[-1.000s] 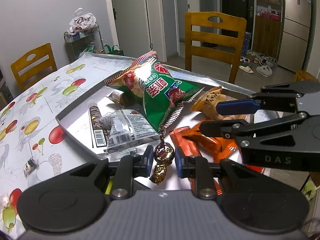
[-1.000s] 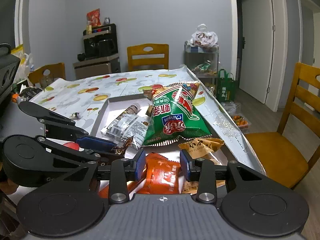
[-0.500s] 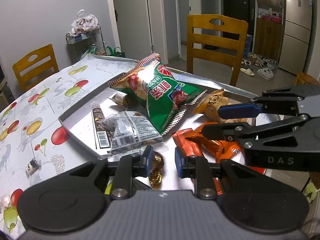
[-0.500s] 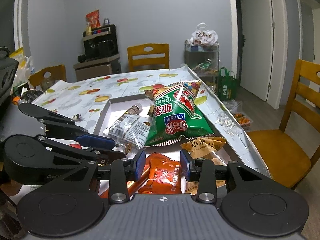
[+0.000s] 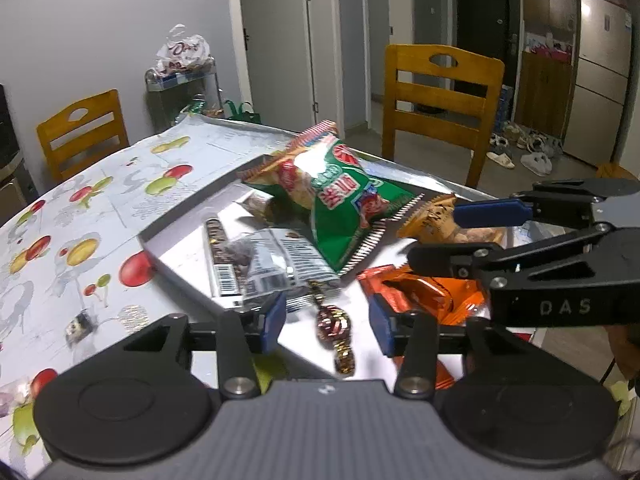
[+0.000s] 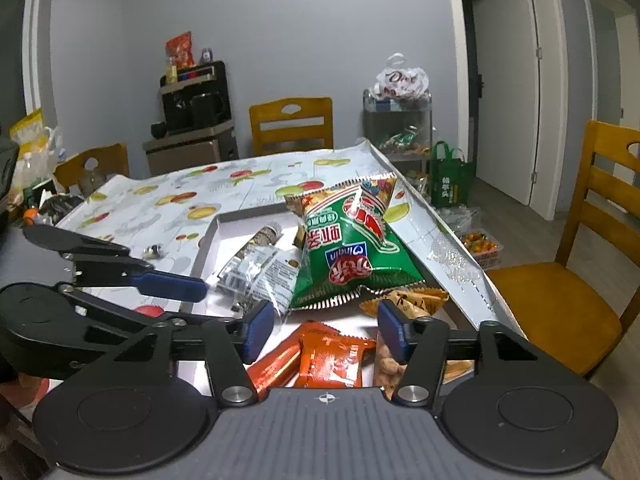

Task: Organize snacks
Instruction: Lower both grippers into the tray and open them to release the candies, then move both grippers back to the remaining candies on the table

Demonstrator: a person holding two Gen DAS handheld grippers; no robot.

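A shallow white tray [image 5: 176, 248] [image 6: 240, 220] on the table holds snacks: a green chip bag [image 5: 340, 196] [image 6: 348, 240], clear packets [image 5: 276, 260] [image 6: 260, 268], orange packets [image 5: 424, 292] [image 6: 328, 360] and a tan nut bag [image 5: 436, 220] [image 6: 412, 300]. My left gripper [image 5: 327, 320] is open; a foil-wrapped candy [image 5: 334, 328] lies loose on the tray between its fingers. My right gripper [image 6: 326, 330] is open and empty, above the orange packets.
The table has a fruit-print cloth [image 5: 80, 216] [image 6: 200, 192]. Wooden chairs [image 5: 440, 88] [image 6: 592, 248] stand around it. A small candy [image 5: 78, 326] lies on the cloth left of the tray. A shelf with bags [image 6: 400, 120] stands by the wall.
My left gripper opened and let go of the foil candy, which now lies on the tray. My right gripper opened wider. Both pulled back slightly.
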